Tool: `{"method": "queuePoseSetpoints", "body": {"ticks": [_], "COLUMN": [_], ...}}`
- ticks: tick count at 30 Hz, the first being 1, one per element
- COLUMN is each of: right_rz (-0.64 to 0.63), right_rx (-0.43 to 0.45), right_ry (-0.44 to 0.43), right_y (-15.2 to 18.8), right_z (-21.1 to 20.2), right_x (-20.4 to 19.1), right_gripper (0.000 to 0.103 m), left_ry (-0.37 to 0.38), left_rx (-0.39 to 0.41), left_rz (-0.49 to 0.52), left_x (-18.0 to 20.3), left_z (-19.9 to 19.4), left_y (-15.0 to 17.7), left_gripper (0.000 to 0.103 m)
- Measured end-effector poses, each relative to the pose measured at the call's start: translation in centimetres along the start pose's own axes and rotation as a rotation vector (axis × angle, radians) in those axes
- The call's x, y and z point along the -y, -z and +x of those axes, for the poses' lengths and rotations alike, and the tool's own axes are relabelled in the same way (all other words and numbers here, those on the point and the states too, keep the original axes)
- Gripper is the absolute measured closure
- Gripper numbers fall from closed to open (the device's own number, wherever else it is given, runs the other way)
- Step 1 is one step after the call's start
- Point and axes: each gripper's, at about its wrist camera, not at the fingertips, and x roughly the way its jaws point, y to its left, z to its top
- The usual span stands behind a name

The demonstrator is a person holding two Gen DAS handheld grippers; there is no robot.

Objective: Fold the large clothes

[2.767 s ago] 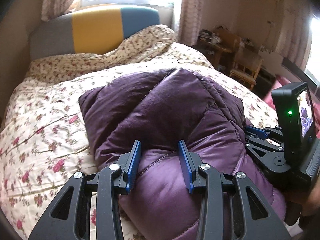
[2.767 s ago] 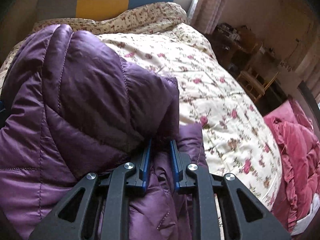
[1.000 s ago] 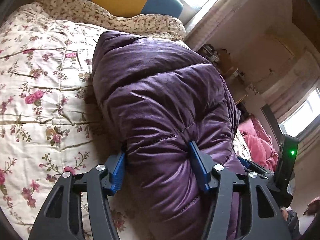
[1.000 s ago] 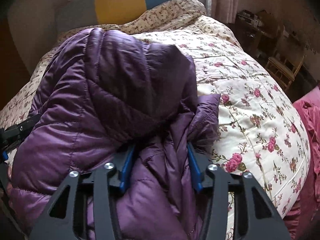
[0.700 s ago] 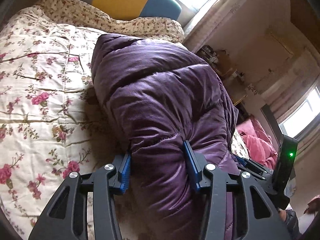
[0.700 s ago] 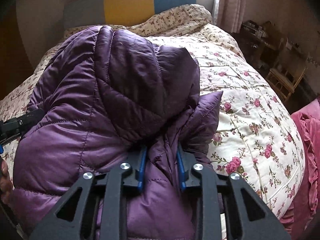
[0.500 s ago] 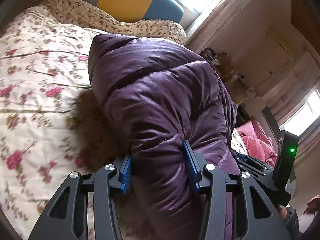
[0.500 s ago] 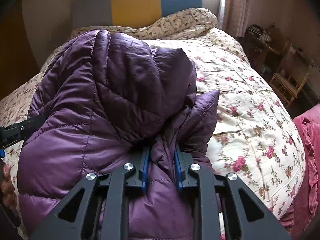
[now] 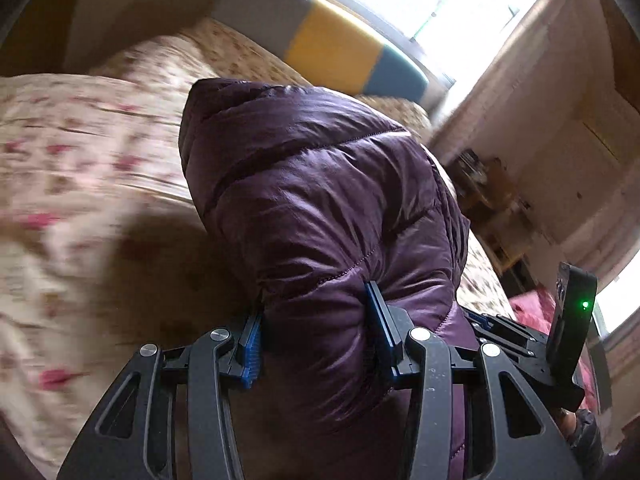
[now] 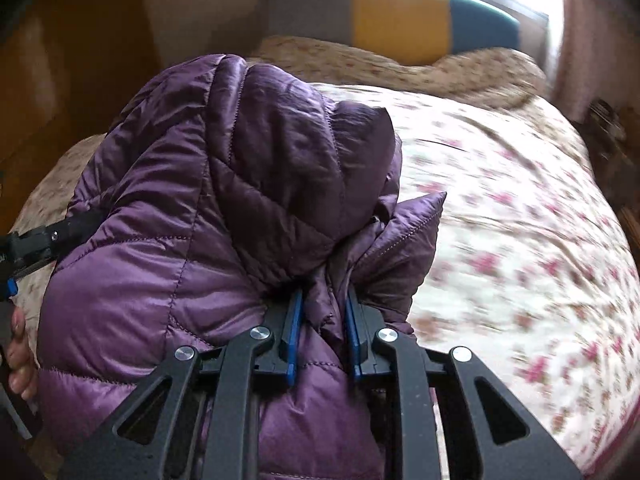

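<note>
A folded purple quilted puffer jacket (image 9: 320,208) is held up above the floral bedspread (image 9: 80,152). My left gripper (image 9: 316,320) is shut on a thick bulge of the jacket's left end, its blue pads pressed into the padding. My right gripper (image 10: 322,312) is shut on a bunch of the jacket (image 10: 200,240) at its right end, the pads close together. The right gripper's body shows at the right edge of the left wrist view (image 9: 560,344); part of the left gripper shows at the left edge of the right wrist view (image 10: 36,240).
The bed fills both views, with a grey, yellow and blue headboard (image 10: 400,28) under a bright window (image 9: 440,4). A wooden table and chair (image 9: 488,192) stand right of the bed. Pink bedding (image 9: 536,312) lies low at the right.
Both grippers closed on the jacket and have lifted it off the bedspread. The views tilted and the bed blurs with the motion.
</note>
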Motion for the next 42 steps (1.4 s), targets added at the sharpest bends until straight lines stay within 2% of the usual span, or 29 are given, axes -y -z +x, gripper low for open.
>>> {"method": "queuePoseSetpoints", "body": {"ticks": [7,12,14,17,22,27,30,33,36,42], "right_rz": [-0.102,-0.140,-0.147,-0.157,-0.166,-0.166,-0.164,-0.163,-0.159,-0.174], "right_rx": [-0.007,0.005,0.009,0.018,0.041,0.055,0.050,0.053,0.058,0.108], "right_ry": [-0.105,-0.080,-0.062,-0.037,-0.014,0.003,0.017,0.042,0.075,0.097], "right_y": [-1.1,-0.4,-0.2,0.6,1.7,2.0,2.2,2.3,1.8,0.5], "right_z": [2.3,3.3,3.7,4.4,5.9,6.1,5.1,4.1,3.2,0.9], "right_x": [-7.8,-10.0,-10.0,-10.4,-10.5,-10.8,-11.4,-12.0,-12.2,-13.2], "right_gripper": [0.086,0.084,0.082,0.081,0.081,0.081,0.077,0.073,0.065,0.062], "left_ry": [-0.107,-0.158,-0.192,-0.231,-0.290,-0.320,-0.332,-0.376,-0.397,-0.456], "left_rx": [0.099,0.087,0.087,0.091,0.101,0.107,0.112,0.126,0.134,0.154], "left_rz": [-0.085,-0.157,-0.167,-0.184,-0.145,-0.148,-0.162,-0.155,-0.138,-0.065], "left_x": [-5.9,-8.4,-9.0,-9.0,-8.7,-8.9,-8.3,-7.6,-7.3,-5.9], "left_z": [-6.4,-7.3,-7.1,-6.0,-5.0,-4.8,-5.6,-6.4,-7.0,-8.1], "left_y": [-0.6,0.5,1.2,1.5,2.5,2.4,2.3,2.2,2.1,1.9], "left_gripper": [0.057,0.057,0.051,0.045,0.044,0.044,0.043,0.036,0.036,0.036]}}
